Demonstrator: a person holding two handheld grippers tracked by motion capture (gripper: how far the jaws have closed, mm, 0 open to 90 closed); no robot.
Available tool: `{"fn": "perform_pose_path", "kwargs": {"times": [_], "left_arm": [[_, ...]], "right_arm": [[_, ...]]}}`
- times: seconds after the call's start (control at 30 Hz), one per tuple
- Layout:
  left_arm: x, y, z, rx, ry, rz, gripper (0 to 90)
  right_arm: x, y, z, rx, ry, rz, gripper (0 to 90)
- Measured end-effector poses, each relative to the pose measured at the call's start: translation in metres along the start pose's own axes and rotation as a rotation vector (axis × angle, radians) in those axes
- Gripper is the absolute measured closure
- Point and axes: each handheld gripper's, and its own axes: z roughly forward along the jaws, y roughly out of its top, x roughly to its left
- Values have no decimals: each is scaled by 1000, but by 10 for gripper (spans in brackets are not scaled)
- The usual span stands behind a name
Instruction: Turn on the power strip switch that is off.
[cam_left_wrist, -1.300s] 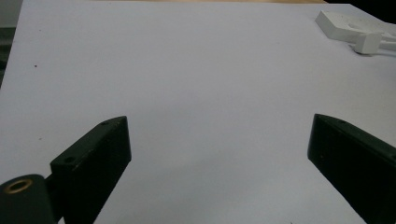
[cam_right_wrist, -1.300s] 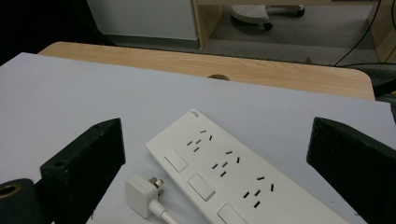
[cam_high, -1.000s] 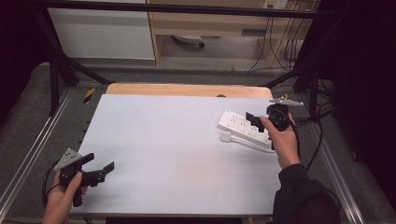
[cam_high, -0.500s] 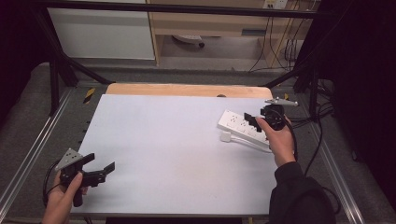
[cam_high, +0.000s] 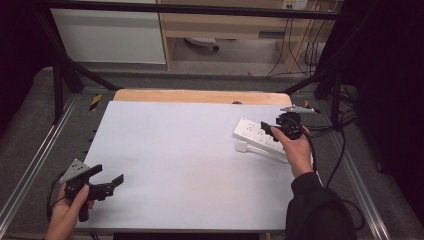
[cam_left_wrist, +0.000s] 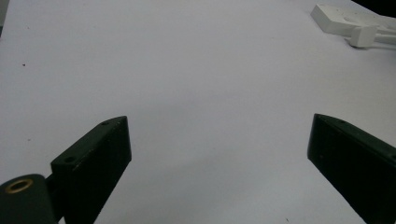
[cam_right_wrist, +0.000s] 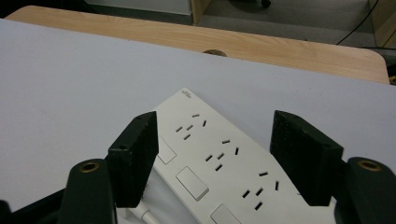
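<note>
At the right side of the white table (cam_high: 190, 165), a white power strip (cam_high: 252, 134) lay flat at a slant, with a white plug (cam_high: 242, 146) and cord resting just beside its near edge. The right gripper (cam_right_wrist: 212, 154) hung over the strip, its jaws straddling the strip's width; they had just been closing, yet a gap showed on each side and the pads did not press on the strip. In the right gripper view, the strip's top showed rows of socket slots, with square rocker switches along one edge. A small grey mark, perhaps a logo, sat at the strip's far corner, too small to read. No other writing could be made out.

Near the table's front left corner, the left gripper (cam_high: 102, 186) was held by a hand (cam_high: 67, 215), well apart from the strip. Its jaws stood wide with only bare tabletop between them, grasping nothing. In the left gripper view, the strip and plug showed far off at the upper right.

Beyond the white surface ran a wooden edge (cam_high: 200, 96).
</note>
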Motion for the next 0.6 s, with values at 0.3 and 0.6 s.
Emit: {"fn": "perform_pose_path", "kwargs": {"times": [0.3, 0.6], "left_arm": [[-1, 0, 0, 0, -4, -1, 62], [0, 0, 0, 1, -5, 2, 63]], "right_arm": [[2, -1, 6, 14, 1, -3, 329], [4, -5, 15, 33, 10, -11, 449]]}}
